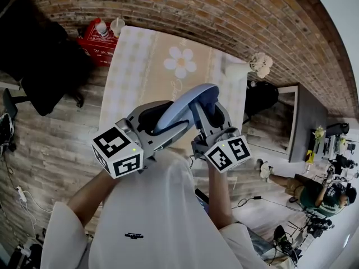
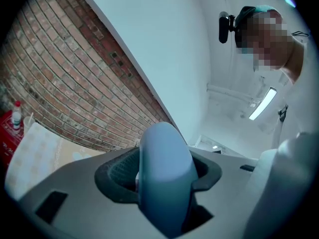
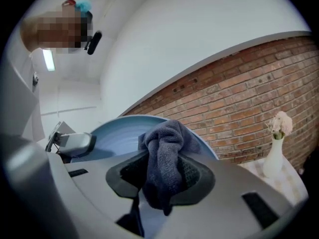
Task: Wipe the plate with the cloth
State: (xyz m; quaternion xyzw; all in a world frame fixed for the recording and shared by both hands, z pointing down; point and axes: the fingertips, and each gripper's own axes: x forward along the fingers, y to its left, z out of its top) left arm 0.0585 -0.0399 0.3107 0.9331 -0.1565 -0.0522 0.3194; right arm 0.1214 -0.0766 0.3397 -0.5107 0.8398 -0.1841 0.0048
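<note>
Room: brick wall (image 1: 224,10) at the back, wood floor (image 1: 50,144) down below
Table (image 1: 132,77): has a pale checked top with a big white flower drawn on it
Red box (image 1: 95,45): sits just beside the far left corner of the table; a bottle (image 1: 101,28) with a red cap stands up in it, with a white thing next to it that is too small to tell
Vase (image 3: 275,156): white, stands at the far right corner of the table; pale flowers (image 3: 280,123) poke out of the top
Plate (image 1: 196,97): blue and round, up in the air over the table, tipped on its edge, between the two grippers
Left gripper (image 1: 160,121): its jaws are squeezed tight on the rim of the plate and hold it up
Right gripper (image 1: 208,115): its jaws pinch the cloth
Cloth (image 3: 164,158): dark blue, all bunched up, one end hangs down, right up against the inside of the plate
Person: wears a white shirt (image 1: 151,217) and holds one gripper in each hand
</note>
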